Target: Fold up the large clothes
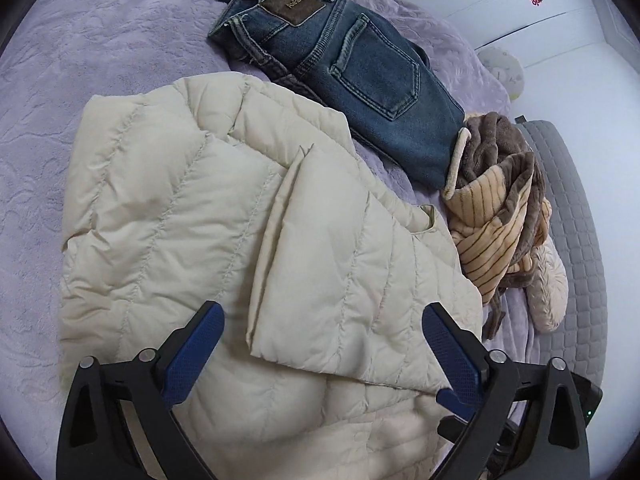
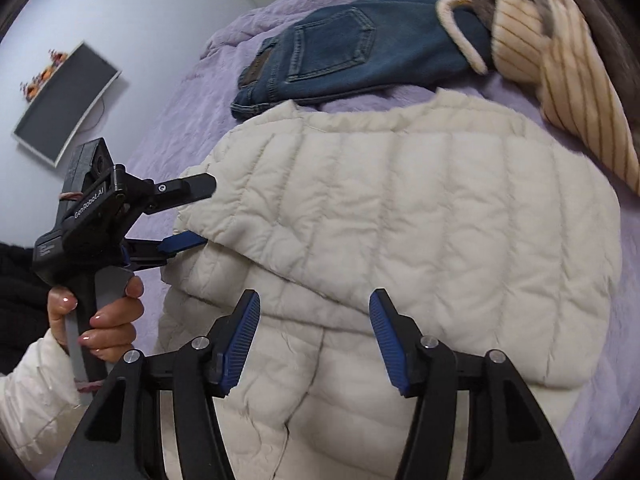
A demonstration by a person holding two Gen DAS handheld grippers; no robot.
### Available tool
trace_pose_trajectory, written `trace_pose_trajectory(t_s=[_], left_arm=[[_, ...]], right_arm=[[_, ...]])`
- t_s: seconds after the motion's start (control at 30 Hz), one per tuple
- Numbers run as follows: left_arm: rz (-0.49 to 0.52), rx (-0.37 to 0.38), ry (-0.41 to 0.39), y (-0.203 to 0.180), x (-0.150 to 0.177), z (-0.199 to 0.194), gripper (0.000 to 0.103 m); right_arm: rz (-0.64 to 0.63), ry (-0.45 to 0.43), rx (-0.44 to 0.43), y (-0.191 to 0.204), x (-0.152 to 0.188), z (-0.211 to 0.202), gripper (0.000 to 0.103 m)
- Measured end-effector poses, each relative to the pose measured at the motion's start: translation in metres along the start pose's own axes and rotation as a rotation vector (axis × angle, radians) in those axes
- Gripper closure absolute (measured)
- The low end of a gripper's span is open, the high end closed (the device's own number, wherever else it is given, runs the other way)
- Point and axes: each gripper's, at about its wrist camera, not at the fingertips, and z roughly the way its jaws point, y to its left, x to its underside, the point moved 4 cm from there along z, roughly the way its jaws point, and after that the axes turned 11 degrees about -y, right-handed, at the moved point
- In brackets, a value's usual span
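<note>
A cream quilted puffer jacket (image 1: 192, 216) lies on the lilac bedspread (image 1: 100, 40), partly folded, with one flap (image 1: 344, 272) laid over its body. It also shows in the right wrist view (image 2: 400, 216). My left gripper (image 1: 320, 320) is open and empty, its blue pads just above the jacket's near edge. In the right wrist view the left gripper (image 2: 200, 212) sits at the jacket's left edge, jaws apart around the folded layer's corner. My right gripper (image 2: 314, 316) is open and empty above the jacket's lower part.
Folded blue jeans (image 1: 344, 68) lie beyond the jacket. A brown and striped fleece garment (image 1: 500, 200) is bunched at the right, next to a grey quilted mattress edge (image 1: 572, 216). A dark monitor (image 2: 64, 104) hangs on the wall.
</note>
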Motion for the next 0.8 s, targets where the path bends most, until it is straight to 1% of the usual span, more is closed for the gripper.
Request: trace_pose_trajectory(t_s=[0.03,0.07,0.13,0.17,0.3,0.37,0.43,0.57,0.67,0.73,0.8], left_arm=[[0.005,-0.011,0.001,-0.002,0.0,0.002,0.029],[0.007,-0.02,0.005,-0.003,0.0,0.004,0.039],[0.005,-0.018,0.023,-0.004,0.0,0.009,0.09],[-0.005,-0.007,0.031,-0.005,0.001,0.009,0.095],[-0.01,0.052,-0.022,-0.012,0.001,-0.009,0.095],[-0.009,0.059,-0.042,-0.011,0.004,-0.021,0.095],[-0.017,0.04,-0.037,-0.002,0.011,-0.028,0.095],[-0.03,-0.035,0.005,0.027,0.031,-0.025,0.095],[-0.016,-0.064,0.011,0.039,0.043,-0.022,0.095],[-0.016,-0.073,0.011,0.043,0.044,-0.021,0.095],[-0.021,-0.079,0.009,0.045,0.042,-0.02,0.095]], right_arm=[[0.048,0.004,-0.004,-0.011,0.006,-0.005,0.042],[0.096,0.007,-0.01,-0.021,0.011,-0.01,0.042],[0.183,0.007,-0.02,-0.04,0.02,-0.018,0.042],[0.219,0.005,-0.02,-0.048,0.024,-0.021,0.042],[0.34,-0.006,-0.034,-0.073,0.036,-0.028,0.042],[0.378,-0.017,-0.034,-0.082,0.035,-0.025,0.042],[0.402,-0.029,-0.023,-0.089,0.036,-0.027,0.042],[0.44,-0.045,-0.012,-0.104,0.037,-0.035,0.042],[0.437,-0.055,0.0,-0.109,0.036,-0.041,0.042],[0.425,-0.079,0.003,-0.112,0.033,-0.049,0.042],[0.427,-0.125,0.012,-0.121,0.027,-0.061,0.042]])
